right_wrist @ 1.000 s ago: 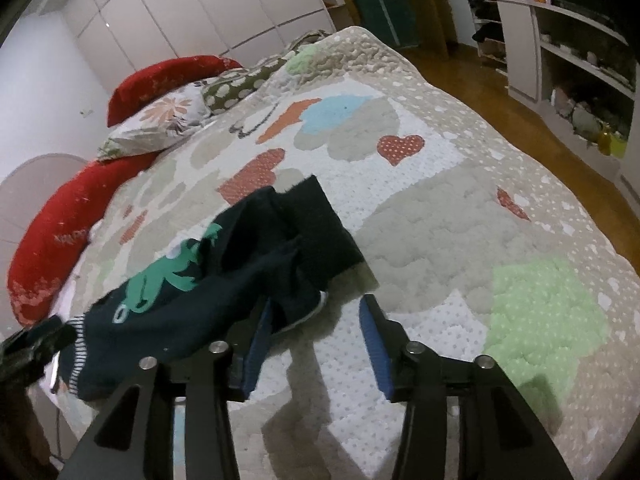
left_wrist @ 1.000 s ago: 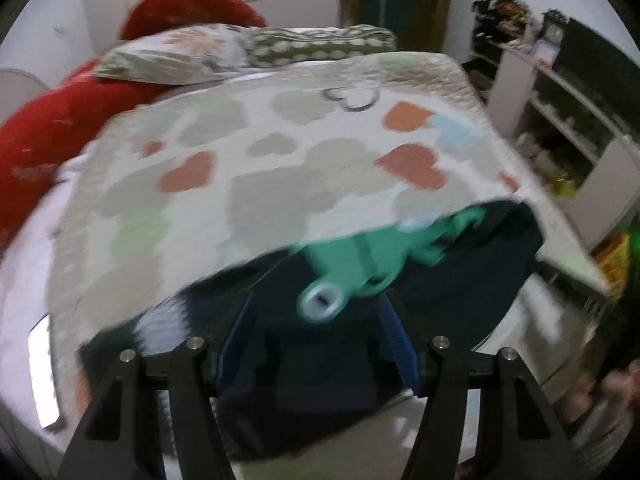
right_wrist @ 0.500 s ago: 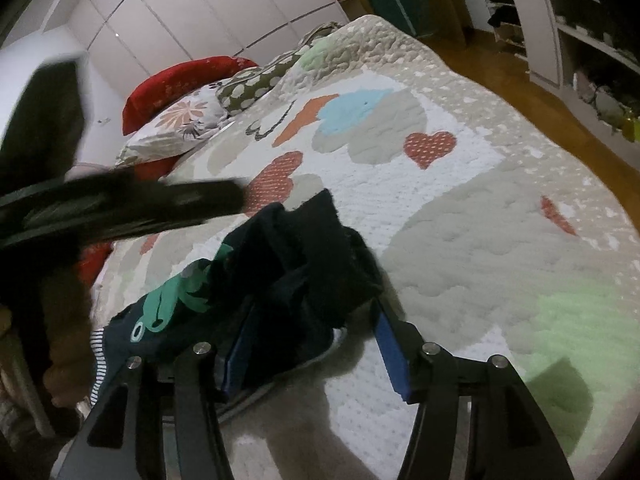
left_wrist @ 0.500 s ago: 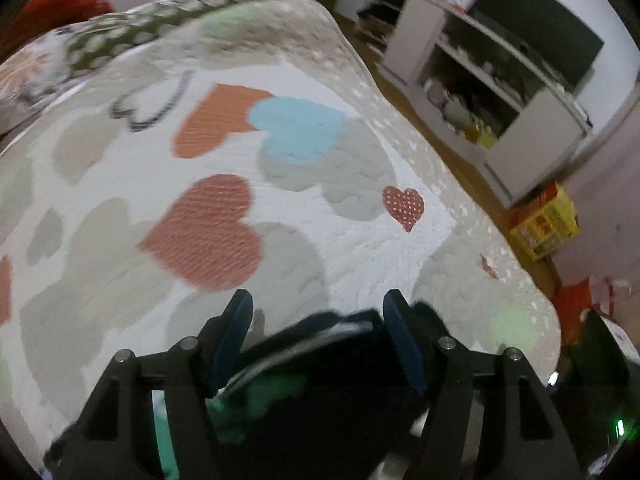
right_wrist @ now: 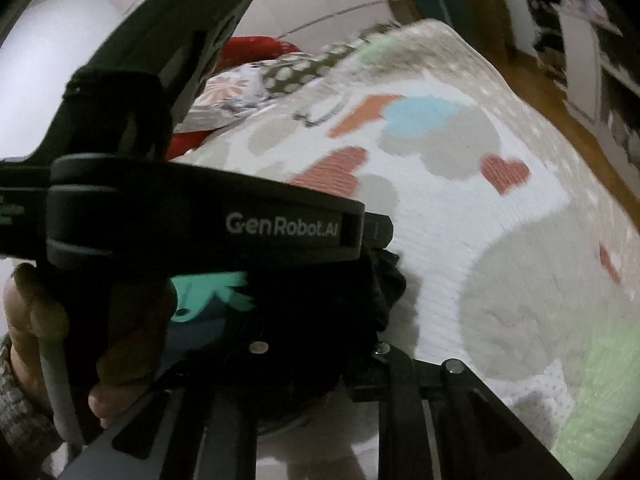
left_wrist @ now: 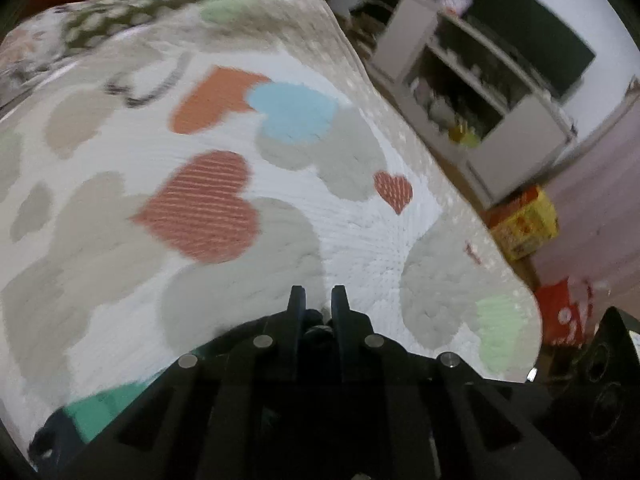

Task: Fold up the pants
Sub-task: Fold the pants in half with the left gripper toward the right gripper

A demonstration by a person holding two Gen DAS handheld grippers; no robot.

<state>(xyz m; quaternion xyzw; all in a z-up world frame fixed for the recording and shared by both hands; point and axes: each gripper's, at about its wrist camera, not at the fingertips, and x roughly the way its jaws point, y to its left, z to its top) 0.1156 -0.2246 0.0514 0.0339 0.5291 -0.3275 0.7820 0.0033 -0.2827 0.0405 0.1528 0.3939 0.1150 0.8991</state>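
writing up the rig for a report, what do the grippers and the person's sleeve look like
Both are matte black plastic with angular struts and silver screw heads. The left gripper ends in two narrow black fingers. Seen from the right wrist view, its body carries white "GenRobot.AI" lettering. The right gripper has the same black frame. The sleeve is grey knit.

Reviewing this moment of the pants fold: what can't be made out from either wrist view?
- Right gripper's fingertips: right wrist view, hidden behind the left gripper crossing in front.
- Pants: mostly covered in both views by gripper bodies; the fold's shape is unreadable.
- Left gripper: whether its nearly closed fingers pinch cloth is hidden at the dark base.
- Shelf contents: blurred.
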